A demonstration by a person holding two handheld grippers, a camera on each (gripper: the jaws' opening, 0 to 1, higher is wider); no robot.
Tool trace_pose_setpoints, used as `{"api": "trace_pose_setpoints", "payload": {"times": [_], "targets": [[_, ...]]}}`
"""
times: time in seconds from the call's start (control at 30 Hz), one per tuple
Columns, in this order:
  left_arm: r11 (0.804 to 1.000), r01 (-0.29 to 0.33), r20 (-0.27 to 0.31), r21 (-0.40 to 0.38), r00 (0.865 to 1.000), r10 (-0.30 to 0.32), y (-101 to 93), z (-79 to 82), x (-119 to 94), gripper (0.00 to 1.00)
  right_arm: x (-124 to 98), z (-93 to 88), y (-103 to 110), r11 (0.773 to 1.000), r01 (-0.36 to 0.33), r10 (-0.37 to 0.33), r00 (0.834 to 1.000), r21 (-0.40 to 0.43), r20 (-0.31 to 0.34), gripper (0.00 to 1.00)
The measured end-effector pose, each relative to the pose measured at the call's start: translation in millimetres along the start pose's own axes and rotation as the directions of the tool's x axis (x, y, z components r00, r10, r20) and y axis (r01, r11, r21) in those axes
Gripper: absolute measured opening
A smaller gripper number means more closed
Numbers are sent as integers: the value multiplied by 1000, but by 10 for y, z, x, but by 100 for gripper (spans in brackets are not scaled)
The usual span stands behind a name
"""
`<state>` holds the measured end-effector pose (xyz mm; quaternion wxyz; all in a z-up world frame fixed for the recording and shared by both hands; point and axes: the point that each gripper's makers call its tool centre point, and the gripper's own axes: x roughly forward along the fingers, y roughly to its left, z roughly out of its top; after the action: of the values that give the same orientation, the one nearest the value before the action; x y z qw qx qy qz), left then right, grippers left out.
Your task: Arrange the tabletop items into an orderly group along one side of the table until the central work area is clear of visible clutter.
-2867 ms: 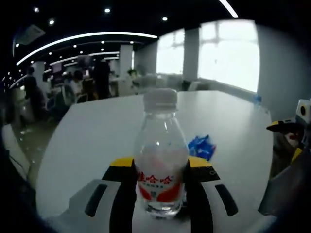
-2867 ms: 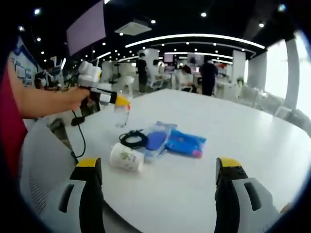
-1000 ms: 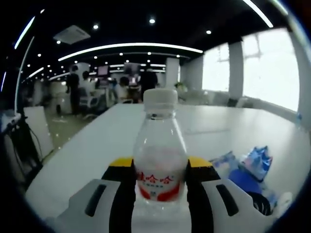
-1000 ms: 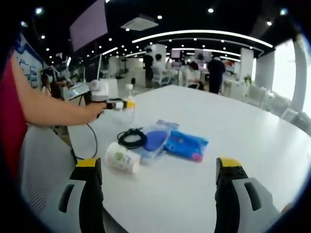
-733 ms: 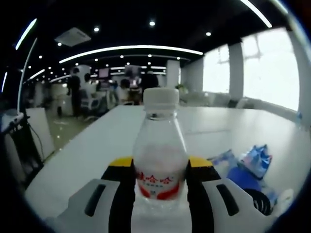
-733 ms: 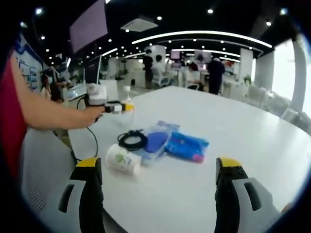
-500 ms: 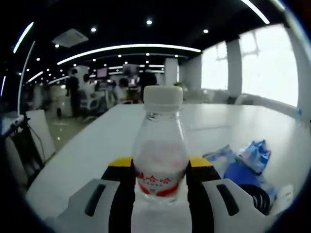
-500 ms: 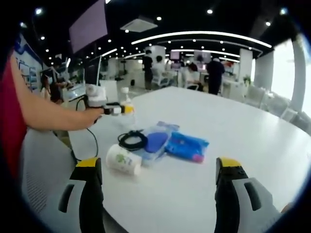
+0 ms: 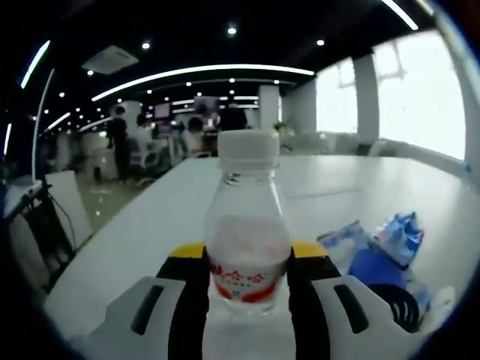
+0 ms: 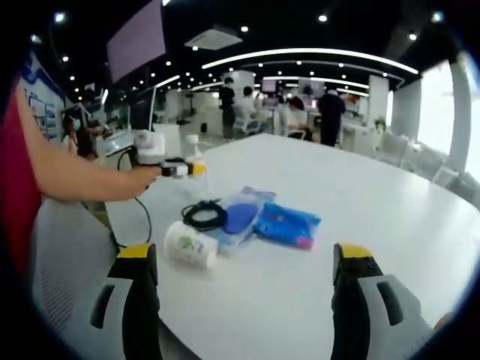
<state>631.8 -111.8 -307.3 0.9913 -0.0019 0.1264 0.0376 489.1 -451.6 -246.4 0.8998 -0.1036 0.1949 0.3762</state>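
A small clear water bottle [image 9: 247, 240] with a white cap and red label stands upright between my left gripper's [image 9: 246, 264] yellow-tipped jaws, which are shut on it. In the right gripper view the left gripper [image 10: 182, 169] holds the bottle [image 10: 193, 156] near the table's far-left edge; whether its base touches the table I cannot tell. A paper cup [image 10: 190, 245] lies on its side beside a black cable coil [image 10: 202, 215], a clear pouch [image 10: 238, 216] and a blue packet [image 10: 287, 223]. My right gripper [image 10: 244, 259] is open above the near table edge.
The white table [image 10: 367, 202] stretches away to the right and back. A person's forearm [image 10: 75, 176] reaches in from the left. A grey chair back [image 10: 56, 262] stands at the near left. People and desks fill the background.
The left gripper has carried the bottle away from the cluster toward the table's far-left edge, then nearly held still. The right gripper has stayed open in place.
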Motion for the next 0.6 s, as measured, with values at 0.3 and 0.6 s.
{"api": "trace_pose_setpoints", "payload": {"times": [0.3,0.6], "targets": [[1000,-5,-4,25,1000,5,4,-7,0,38,9,4,-3,1000,-3,3,1000,1,1,96],[1000,1,-39,-9,999,-1,31,-114,-7,55,15,-2,1,1000,-4,4,1000,1,-2,96]]}}
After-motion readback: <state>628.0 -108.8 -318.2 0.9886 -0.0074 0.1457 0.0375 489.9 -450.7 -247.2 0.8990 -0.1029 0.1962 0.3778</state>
